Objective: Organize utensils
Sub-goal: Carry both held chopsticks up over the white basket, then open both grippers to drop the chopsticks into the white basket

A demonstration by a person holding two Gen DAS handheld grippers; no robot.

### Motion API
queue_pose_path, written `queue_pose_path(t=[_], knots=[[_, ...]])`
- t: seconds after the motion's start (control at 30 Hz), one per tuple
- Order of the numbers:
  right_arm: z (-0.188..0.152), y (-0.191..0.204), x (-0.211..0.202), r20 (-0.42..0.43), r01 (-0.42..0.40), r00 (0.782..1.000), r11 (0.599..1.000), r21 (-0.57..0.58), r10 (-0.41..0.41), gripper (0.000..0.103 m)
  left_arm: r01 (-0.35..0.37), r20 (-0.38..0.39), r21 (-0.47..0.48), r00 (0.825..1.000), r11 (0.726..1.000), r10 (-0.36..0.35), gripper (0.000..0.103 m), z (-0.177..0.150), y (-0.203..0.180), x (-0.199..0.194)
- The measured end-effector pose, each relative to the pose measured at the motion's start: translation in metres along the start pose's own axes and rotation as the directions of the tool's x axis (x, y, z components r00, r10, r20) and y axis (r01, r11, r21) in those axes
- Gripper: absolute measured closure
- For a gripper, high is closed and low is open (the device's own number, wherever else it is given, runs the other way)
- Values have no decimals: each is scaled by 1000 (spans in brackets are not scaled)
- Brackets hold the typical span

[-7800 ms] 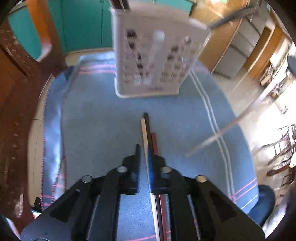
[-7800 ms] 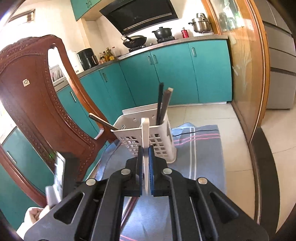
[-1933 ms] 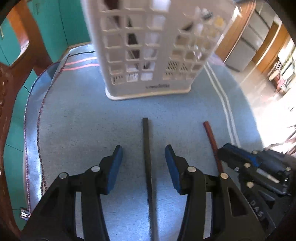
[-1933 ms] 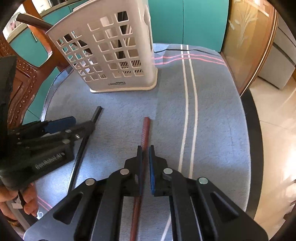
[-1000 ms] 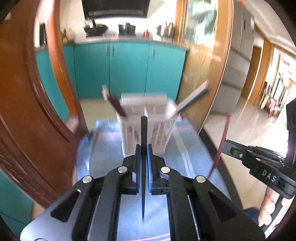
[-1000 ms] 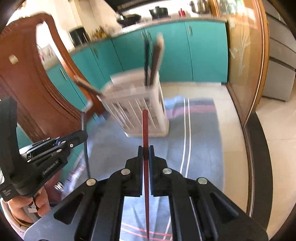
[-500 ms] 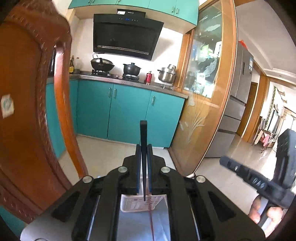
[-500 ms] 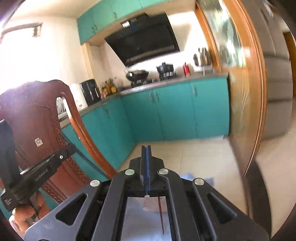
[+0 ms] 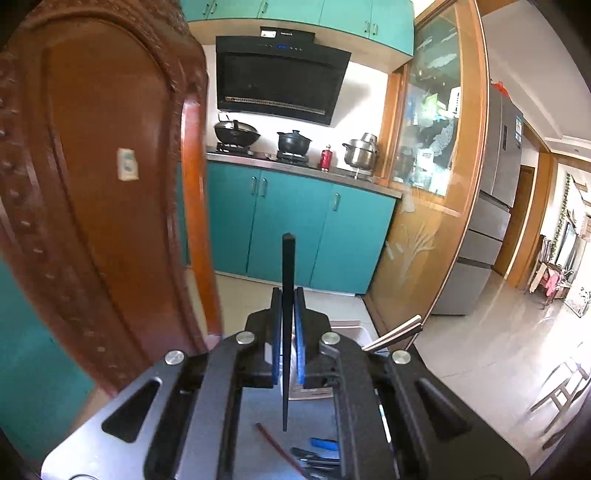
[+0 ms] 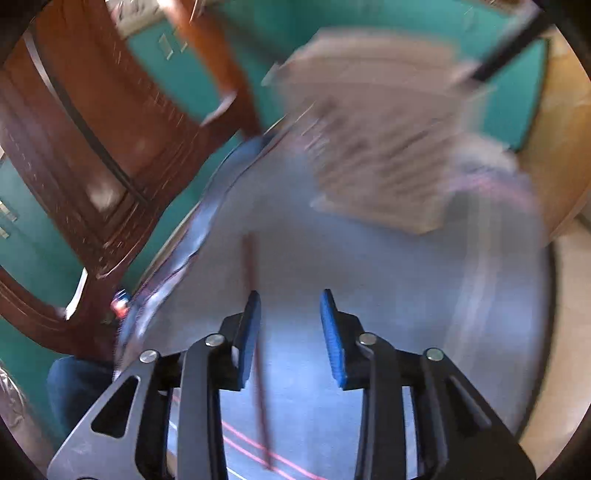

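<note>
Pretty standard home kitchen here. Teal base cabinets [image 9: 295, 229] run along the back wall under a grey countertop [image 9: 306, 171], with matching teal upper cabinets [image 9: 295, 11] above a black range hood [image 9: 280, 79]. A wok [image 9: 236, 133], a black pot [image 9: 293, 142] and a steel pot [image 9: 360, 153] sit on the counter. A carved dark wooden chair back [image 9: 92, 184] fills the left side. On the right there's a wood-framed glass partition [image 9: 432, 147], a grey fridge [image 9: 491, 221] and a glossy pale tile floor [image 9: 498, 332] catching daylight.
</note>
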State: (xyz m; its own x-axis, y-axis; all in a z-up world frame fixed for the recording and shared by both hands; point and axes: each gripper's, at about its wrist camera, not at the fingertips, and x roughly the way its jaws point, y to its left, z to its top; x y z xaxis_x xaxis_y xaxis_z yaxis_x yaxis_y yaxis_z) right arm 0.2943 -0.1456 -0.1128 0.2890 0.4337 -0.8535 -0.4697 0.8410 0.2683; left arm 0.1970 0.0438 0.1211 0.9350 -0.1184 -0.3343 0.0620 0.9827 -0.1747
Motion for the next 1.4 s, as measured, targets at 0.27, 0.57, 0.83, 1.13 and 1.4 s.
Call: queue_pose_path(t=[0.27, 0.57, 0.83, 1.13, 1.4], knots=[[8, 52, 71, -76, 212, 971, 961, -176, -228, 79, -7, -1, 16, 1000, 1000, 7, 96, -4, 5, -12], [14, 21, -52, 132, 147, 981, 989, -18, -144, 97, 45, 3, 22, 999, 999, -45, 96, 4, -2, -8], [41, -13, -245, 576, 72, 804, 986, 149, -146, 97, 99, 86, -10, 991, 995, -98, 96, 42, -31, 19], [83, -33, -251, 746, 119, 619, 968, 221, -246, 97, 14, 137, 16, 990, 1000, -16, 96, 28, -53, 119], [90, -48, -150, 676, 184, 688, 965, 186, -262, 97, -22, 74, 62, 997, 998, 18, 96, -15, -54, 177]])
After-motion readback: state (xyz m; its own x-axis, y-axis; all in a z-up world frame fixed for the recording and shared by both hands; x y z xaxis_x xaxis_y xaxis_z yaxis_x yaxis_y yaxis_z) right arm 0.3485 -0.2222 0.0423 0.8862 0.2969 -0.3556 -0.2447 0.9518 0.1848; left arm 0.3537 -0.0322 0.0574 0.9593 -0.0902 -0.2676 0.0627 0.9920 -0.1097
